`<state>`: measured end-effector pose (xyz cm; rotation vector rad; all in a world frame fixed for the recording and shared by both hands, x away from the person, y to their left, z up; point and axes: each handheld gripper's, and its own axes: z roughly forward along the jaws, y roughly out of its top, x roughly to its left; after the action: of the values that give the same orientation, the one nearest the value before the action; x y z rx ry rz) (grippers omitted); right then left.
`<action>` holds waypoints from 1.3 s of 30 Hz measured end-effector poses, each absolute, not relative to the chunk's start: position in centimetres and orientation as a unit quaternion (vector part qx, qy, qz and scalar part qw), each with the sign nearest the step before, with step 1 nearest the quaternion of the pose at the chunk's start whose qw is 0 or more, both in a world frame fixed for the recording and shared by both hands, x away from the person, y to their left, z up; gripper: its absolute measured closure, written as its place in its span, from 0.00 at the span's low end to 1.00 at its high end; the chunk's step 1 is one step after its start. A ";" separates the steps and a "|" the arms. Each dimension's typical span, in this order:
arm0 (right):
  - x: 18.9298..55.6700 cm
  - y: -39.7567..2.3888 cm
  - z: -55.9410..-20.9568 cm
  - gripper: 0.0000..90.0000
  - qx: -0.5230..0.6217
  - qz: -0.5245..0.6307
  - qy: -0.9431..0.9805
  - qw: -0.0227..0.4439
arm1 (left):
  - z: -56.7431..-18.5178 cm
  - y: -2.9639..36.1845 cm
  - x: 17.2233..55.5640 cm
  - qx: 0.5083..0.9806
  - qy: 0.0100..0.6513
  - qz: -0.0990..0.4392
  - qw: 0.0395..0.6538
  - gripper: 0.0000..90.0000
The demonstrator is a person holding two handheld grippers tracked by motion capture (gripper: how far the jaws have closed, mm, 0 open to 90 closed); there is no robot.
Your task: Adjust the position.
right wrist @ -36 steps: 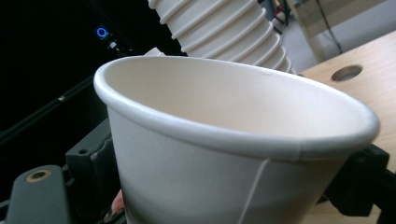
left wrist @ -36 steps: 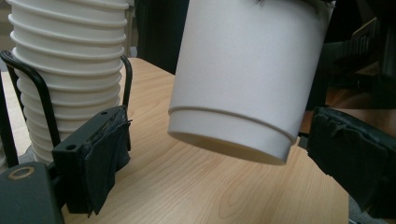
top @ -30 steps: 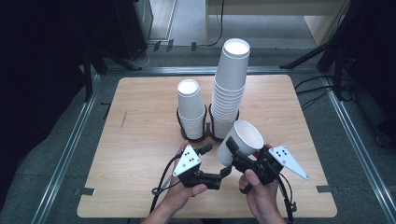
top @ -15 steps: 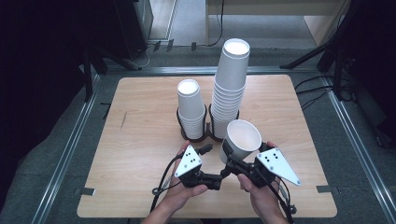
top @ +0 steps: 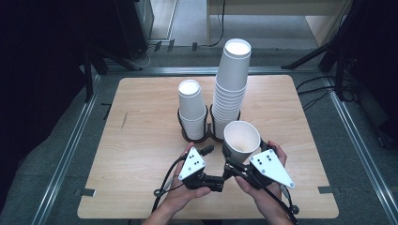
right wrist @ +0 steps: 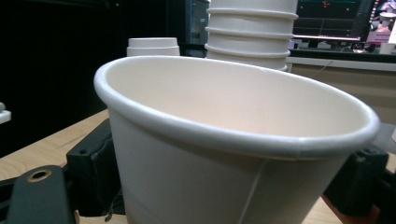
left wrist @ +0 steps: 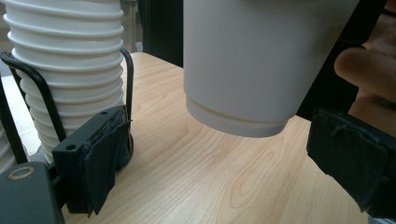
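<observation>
paper cup (top: 241, 138) sits clamped in the right gripper (top: 233, 164), held clear of the table just in front of the tall cup stack (top: 231, 89). left gripper (top: 212, 151) gapes wide beneath it; keep the cup upright and the grip gentle.

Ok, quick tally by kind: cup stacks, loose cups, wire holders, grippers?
Cup stacks: 2 (short, tall)
Loose cups: 1, held
Wire holders: 1
Grippers: 2 (left, right)
Total: 6
</observation>
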<state>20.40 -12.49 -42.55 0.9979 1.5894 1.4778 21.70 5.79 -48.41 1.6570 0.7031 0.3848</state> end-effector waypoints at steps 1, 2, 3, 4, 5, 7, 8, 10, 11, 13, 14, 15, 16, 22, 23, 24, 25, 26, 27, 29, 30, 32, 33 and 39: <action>20.3 -12.4 -42.5 0.16 0.386 0.575 0.621 0.367 | -48.4 5.8 21.7 0.718 0.302 0.167 0.605 0.07; 20.3 -12.4 -42.5 0.16 0.383 0.575 0.622 0.367 | -48.4 5.7 21.6 0.718 0.301 0.168 0.605 0.08; 20.2 -12.3 -42.5 0.16 0.381 0.575 0.624 0.366 | -48.4 5.6 21.6 0.719 0.300 0.172 0.603 0.08; 20.2 -12.2 -42.4 0.16 0.377 0.575 0.626 0.367 | -48.4 5.6 21.6 0.719 0.299 0.175 0.603 0.08; 20.1 -12.2 -42.4 0.16 0.376 0.575 0.627 0.368 | -48.4 5.6 21.5 0.719 0.297 0.176 0.603 0.08; 20.1 -12.1 -42.4 0.16 0.371 0.574 0.631 0.367 | -48.4 5.5 21.5 0.718 0.296 0.177 0.604 0.09; 20.1 -12.1 -42.4 0.16 0.370 0.574 0.632 0.366 | -48.4 5.5 21.5 0.718 0.296 0.177 0.604 0.09; 20.0 -12.0 -42.5 0.16 0.367 0.574 0.636 0.363 | -48.4 5.5 21.5 0.718 0.295 0.178 0.605 0.09; 20.0 -12.0 -42.5 0.16 0.367 0.574 0.636 0.363 | -48.3 5.5 21.4 0.717 0.296 0.180 0.605 0.09; 20.0 -12.0 -42.5 0.16 0.367 0.574 0.638 0.359 | -48.3 5.6 21.4 0.715 0.294 0.184 0.607 0.13; 20.1 -12.0 -42.5 0.16 0.366 0.574 0.639 0.358 | -48.2 5.6 21.3 0.715 0.293 0.185 0.608 0.14; 20.0 -11.9 -42.5 0.16 0.365 0.574 0.639 0.359 | -48.2 5.6 21.3 0.714 0.292 0.187 0.608 0.14; 20.0 -11.9 -42.5 0.15 0.365 0.574 0.640 0.358 | -48.2 5.5 21.3 0.713 0.292 0.188 0.609 0.14; 19.9 -11.7 -42.7 0.15 0.359 0.577 0.644 0.351 | -48.1 5.4 21.2 0.715 0.286 0.191 0.609 0.14; 19.9 -11.6 -42.7 0.15 0.359 0.578 0.646 0.347 | -48.1 5.4 21.1 0.715 0.285 0.191 0.609 0.15; 19.9 -11.6 -42.7 0.15 0.358 0.579 0.647 0.343 | -48.1 5.3 21.1 0.715 0.284 0.192 0.609 0.15; 19.9 -11.6 -42.7 0.15 0.357 0.581 0.648 0.338 | -48.1 5.3 21.1 0.715 0.281 0.194 0.610 0.15; 19.9 -11.5 -42.8 0.15 0.357 0.581 0.649 0.337 | -48.0 5.3 21.0 0.715 0.280 0.195 0.611 0.15; 19.9 -11.5 -42.8 0.15 0.355 0.582 0.650 0.334 | -48.0 5.3 21.0 0.715 0.279 0.196 0.610 0.15; 19.8 -11.5 -42.9 0.15 0.350 0.587 0.653 0.326 | -48.0 5.3 21.0 0.716 0.276 0.202 0.609 0.15; 19.8 -11.4 -42.9 0.15 0.348 0.588 0.654 0.324 | -48.0 5.3 21.0 0.715 0.276 0.203 0.609 0.16; 19.7 -11.3 -42.9 0.15 0.343 0.591 0.657 0.319 | -48.0 5.3 20.9 0.714 0.274 0.207 0.610 0.17; 19.7 -11.3 -42.9 0.15 0.343 0.591 0.658 0.317 | -48.0 5.3 20.9 0.712 0.274 0.210 0.612 0.19; 19.9 -11.5 -43.0 0.15 0.347 0.597 0.657 0.303 | -48.0 5.3 20.7 0.710 0.268 0.215 0.615 0.25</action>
<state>19.92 -11.48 -42.95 0.9184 1.7421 1.5815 20.71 5.28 -48.05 1.6358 0.6182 0.4965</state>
